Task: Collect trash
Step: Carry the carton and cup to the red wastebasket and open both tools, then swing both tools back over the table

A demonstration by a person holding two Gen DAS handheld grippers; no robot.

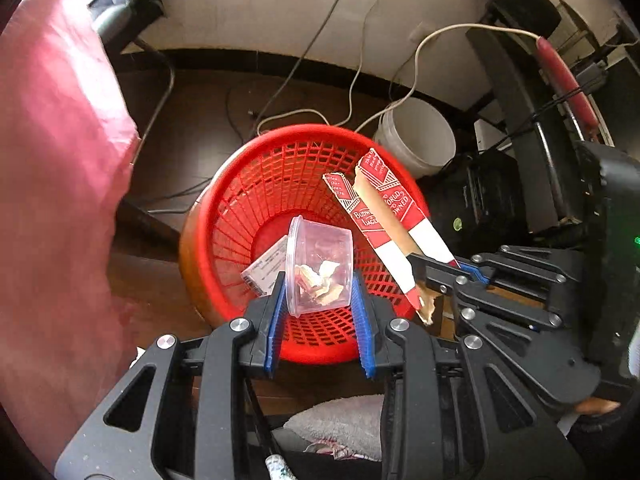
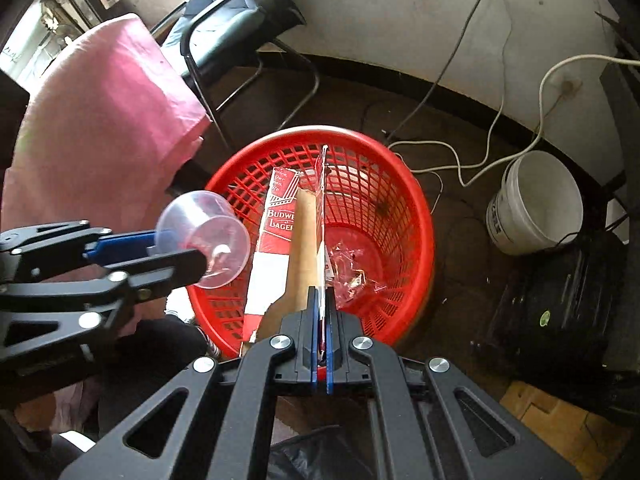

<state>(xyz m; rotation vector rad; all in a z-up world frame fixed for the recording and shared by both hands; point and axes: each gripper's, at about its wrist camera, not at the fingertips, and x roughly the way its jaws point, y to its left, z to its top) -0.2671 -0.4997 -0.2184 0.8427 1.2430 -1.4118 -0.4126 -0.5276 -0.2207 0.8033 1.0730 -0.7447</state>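
Note:
A red mesh basket stands on the dark floor below both grippers. My left gripper is shut on a clear plastic container that holds crumpled paper scraps and hangs over the basket. My right gripper is shut on the edge of a flattened red and white beer carton, whose far end reaches into the basket. In the left wrist view the carton and the right gripper are on the right. In the right wrist view the left gripper and the container are on the left.
A clear wrapper and a white label lie in the basket. A white bucket stands to the right, with cables across the floor. A pink cloth and a chair are on the left, black boxes on the right.

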